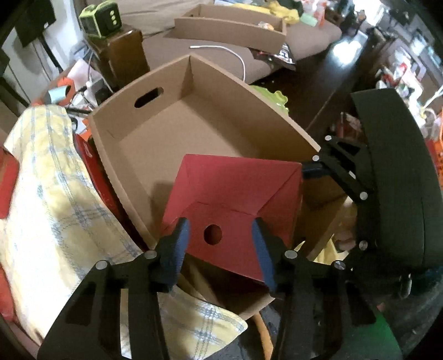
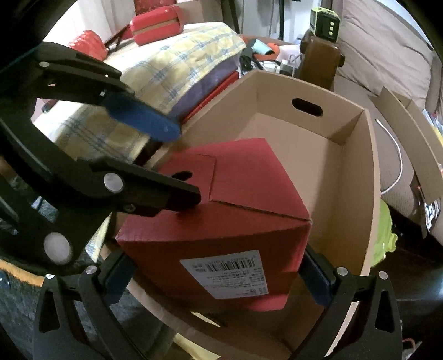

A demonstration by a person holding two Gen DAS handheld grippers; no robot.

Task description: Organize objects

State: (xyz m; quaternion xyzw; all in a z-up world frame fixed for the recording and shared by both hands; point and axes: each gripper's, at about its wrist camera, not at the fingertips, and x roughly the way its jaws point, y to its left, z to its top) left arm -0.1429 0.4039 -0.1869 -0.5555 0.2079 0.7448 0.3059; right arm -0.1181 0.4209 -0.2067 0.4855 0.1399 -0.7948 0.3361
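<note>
red cardboard, a small red box (image 2: 221, 221), tilted and hanging just above the near end of the big brown carton (image 2: 357, 171), low between its walls. looks like a lowering step, with the carton's far floor bare and ready to take it.

right hand-held gripper (image 2: 221, 277) clamped on the red box, one blue pad on each side of the face with the white barcode label (image 2: 225, 272). probably gripped across that width so the weight hangs straight down for the drop.

left hand-held gripper (image 1: 221, 243) standing apart, blue fingers (image 1: 180, 238) either side of the face with the round hole (image 1: 213, 234). from the right wrist view, one finger lying over the top flap and the other well clear above, so not squeezing; seems to be steadying or guiding rather than carrying. contact there hard to confirm.

left wrist view only: the round hole, the carton's whole floor, the far shallow tray (image 1: 229, 30) and the white cable (image 1: 227, 54) on the brown surface beyond.

right wrist view only: the label, the actual clamp, the tilt of the red box, plus the red case (image 2: 156, 23) on the yellow plaid cloth (image 2: 177, 63) at far left.

carton's handle slot (image 2: 307, 106) visible in both, on the far wall.
</note>
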